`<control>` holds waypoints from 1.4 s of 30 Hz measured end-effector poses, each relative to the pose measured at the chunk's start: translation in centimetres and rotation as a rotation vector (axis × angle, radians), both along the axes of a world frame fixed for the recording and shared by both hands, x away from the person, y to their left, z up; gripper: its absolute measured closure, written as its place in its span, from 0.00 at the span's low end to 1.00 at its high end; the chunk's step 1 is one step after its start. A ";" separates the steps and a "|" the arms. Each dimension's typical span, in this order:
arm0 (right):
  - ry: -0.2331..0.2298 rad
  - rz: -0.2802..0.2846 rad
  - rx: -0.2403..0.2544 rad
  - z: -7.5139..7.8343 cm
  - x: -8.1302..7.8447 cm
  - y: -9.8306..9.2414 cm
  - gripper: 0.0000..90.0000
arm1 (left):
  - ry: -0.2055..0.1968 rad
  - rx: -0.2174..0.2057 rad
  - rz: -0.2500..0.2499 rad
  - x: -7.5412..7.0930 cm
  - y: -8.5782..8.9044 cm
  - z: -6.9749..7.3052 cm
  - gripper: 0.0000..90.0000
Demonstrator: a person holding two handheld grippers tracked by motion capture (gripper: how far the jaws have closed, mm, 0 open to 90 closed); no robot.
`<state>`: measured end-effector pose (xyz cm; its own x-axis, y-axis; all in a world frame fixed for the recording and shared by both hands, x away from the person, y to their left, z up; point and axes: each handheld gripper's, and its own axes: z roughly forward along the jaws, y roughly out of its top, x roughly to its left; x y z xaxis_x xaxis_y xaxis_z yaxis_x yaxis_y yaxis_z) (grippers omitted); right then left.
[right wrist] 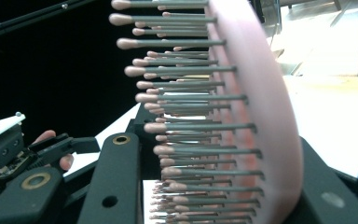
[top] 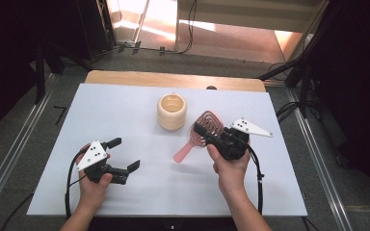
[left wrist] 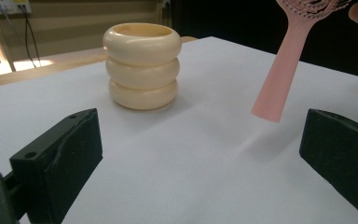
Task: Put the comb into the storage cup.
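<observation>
Keeping the right claw (top: pixel 203 131) clamped on the pink hairbrush (top: pixel 203 130), steer its handle into the cream cup (top: pixel 172 111); left claw (top: pixel 124 154) gapes empty.

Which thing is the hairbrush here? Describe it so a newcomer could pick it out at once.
Start at the white table and go to its middle, where a cream ribbed cup stands. Just right of that cup, the right gripper is shut on the pink hairbrush at its head, with the handle slanting down toward the table. It is the one pink thing there, with an openwork head and grey bristles.
</observation>
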<state>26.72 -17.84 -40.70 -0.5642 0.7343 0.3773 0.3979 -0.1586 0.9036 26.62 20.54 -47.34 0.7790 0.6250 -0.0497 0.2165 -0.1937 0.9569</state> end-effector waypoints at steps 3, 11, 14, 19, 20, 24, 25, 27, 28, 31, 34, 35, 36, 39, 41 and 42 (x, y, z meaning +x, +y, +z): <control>-0.006 -0.004 -0.010 0.2 0.0 -0.2 0.66 | -0.001 -0.003 0.016 -0.2 0.9 0.0 0.00; -0.017 -0.014 -0.031 0.3 0.3 -0.8 0.66 | 0.007 -0.008 0.061 -0.6 3.4 -0.2 0.00; -0.025 -0.018 -0.043 0.4 0.4 -1.1 0.66 | 0.008 -0.011 0.082 -0.8 4.5 -0.3 0.00; -0.034 -0.022 -0.048 0.5 0.6 -1.3 0.66 | 0.009 -0.018 0.099 -1.2 5.3 -0.5 0.00; -0.032 -0.024 -0.052 0.6 0.7 -1.5 0.66 | 0.004 -0.019 0.103 -1.3 5.7 -0.5 0.00; -0.041 -0.022 -0.063 0.7 0.9 -1.5 0.66 | 0.004 -0.022 0.115 -1.5 6.3 -0.5 0.00; -0.049 -0.018 -0.064 0.8 0.9 -1.5 0.66 | 0.004 -0.022 0.118 -1.6 6.5 -0.5 0.00; -0.053 -0.010 -0.064 0.9 1.0 -1.5 0.66 | 0.005 -0.030 0.118 -1.6 6.7 -0.5 0.00; -0.053 -0.010 -0.064 0.9 1.0 -1.5 0.66 | 0.005 -0.030 0.118 -1.6 6.7 -0.5 0.00; -0.066 0.000 -0.069 1.0 1.1 -1.4 0.66 | 0.006 -0.031 0.126 -1.7 7.1 -0.6 0.00; -0.063 0.004 -0.066 1.1 1.4 -1.3 0.66 | 0.012 -0.046 0.129 -1.7 7.3 -0.8 0.00; -0.067 0.006 -0.066 1.2 1.4 -1.3 0.66 | 0.013 -0.041 0.129 -1.7 7.3 -0.9 0.00; -0.074 0.009 -0.067 1.3 1.6 -1.2 0.66 | 0.015 -0.043 0.130 -1.7 7.3 -0.9 0.00; -0.077 0.012 -0.068 1.5 1.6 -1.1 0.66 | 0.021 -0.044 0.131 -1.6 7.3 -1.2 0.00; -0.081 0.014 -0.074 1.7 1.8 -1.0 0.66 | 0.015 -0.048 0.135 -1.6 7.3 -1.3 0.00; -0.083 0.015 -0.075 1.8 1.8 -1.0 0.66 | 0.012 -0.054 0.134 -1.7 7.4 -1.3 0.00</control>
<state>28.57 -18.82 -38.94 -0.6025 0.7499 0.2733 0.3233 -0.0838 0.9426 24.95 27.91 -48.59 0.6877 0.7197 -0.0948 0.2484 -0.1106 0.9623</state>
